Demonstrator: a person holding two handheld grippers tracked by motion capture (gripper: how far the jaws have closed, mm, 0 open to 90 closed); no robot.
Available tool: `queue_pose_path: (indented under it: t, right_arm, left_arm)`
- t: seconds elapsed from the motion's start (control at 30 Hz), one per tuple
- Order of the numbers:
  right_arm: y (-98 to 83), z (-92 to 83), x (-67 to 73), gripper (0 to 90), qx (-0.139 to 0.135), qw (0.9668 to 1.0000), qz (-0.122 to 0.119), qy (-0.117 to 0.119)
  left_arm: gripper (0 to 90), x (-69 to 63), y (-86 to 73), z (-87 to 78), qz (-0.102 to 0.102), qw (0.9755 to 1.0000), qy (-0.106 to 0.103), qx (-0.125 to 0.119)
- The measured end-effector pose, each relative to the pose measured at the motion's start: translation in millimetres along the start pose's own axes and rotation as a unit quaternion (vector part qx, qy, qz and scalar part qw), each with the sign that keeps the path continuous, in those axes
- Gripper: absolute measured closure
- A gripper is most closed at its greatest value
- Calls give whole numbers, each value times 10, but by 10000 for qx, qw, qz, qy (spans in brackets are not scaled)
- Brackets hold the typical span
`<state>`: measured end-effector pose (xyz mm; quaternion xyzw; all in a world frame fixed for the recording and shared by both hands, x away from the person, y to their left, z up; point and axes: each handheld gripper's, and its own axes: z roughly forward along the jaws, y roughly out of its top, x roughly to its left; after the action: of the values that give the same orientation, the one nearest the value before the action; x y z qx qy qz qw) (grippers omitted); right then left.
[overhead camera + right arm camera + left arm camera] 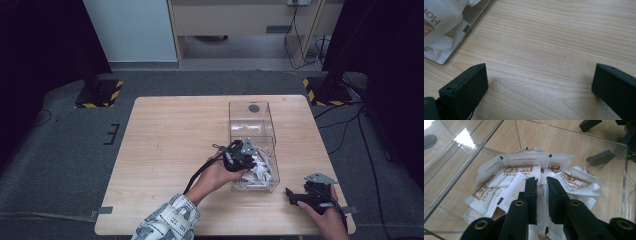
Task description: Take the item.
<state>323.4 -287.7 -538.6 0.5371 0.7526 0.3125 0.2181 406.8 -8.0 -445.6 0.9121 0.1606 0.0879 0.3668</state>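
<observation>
The left gripper [541,181] is clamping a white paper sachet [543,195] inside the clear plastic box [274,172]; the next move is lifting it straight up. The right gripper [539,75] is resting, jaws apart.

clear box [252,122] walls hem packets [260,172], bare table [170,145] left

A wooden table [170,150] stood on grey carpet [60,165]. Behind it were a cabinet [240,20] and two striped stand bases [99,93].
</observation>
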Motion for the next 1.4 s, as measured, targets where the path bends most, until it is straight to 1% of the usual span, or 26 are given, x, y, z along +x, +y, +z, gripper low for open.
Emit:
queue_pose_path:
  t: [0.1,0.2,0.37,0.43,0.8,0.97,1.07,1.27,1.3,1.4]
  right_arm:
    - [0,0,0,8,0,10000,-4,-2]
    - [0,0,0,8,1,10000,-6,-3]
    - [0,0,0,8,-1,10000,0,-4]
    - [0,0,1,8,-1,10000,1,-4]
    - [0,0,0,8,0,10000,-6,-3]
    - [0,0,0,8,-1,10000,0,-4]
    - [0,0,1,8,0,10000,1,-3]
    - [0,0,0,8,-2,10000,1,-4]
    - [0,0,0,8,-1,10000,0,-3]
    - [0,0,1,8,-1,10000,1,-4]
  left_arm:
    - [871,14,-10,-25,-51,9999,-44,-83]
    - [890,27,-21,-64,-80,9998,-23,-158]
    - [894,63,-26,-136,-146,9994,-8,-299]
    - [894,75,-26,-163,-182,9991,-40,-372]
    - [894,96,-21,-283,-207,9979,-130,-606]
    - [894,96,-11,-358,-205,9967,-187,-766]
    - [894,92,-11,-392,-172,9966,-175,-784]
    - [894,123,-15,-463,-198,9959,-163,-871]
    - [894,126,-16,-473,-227,9955,-175,-904]
    - [894,135,-22,-504,-198,9954,-185,-923]
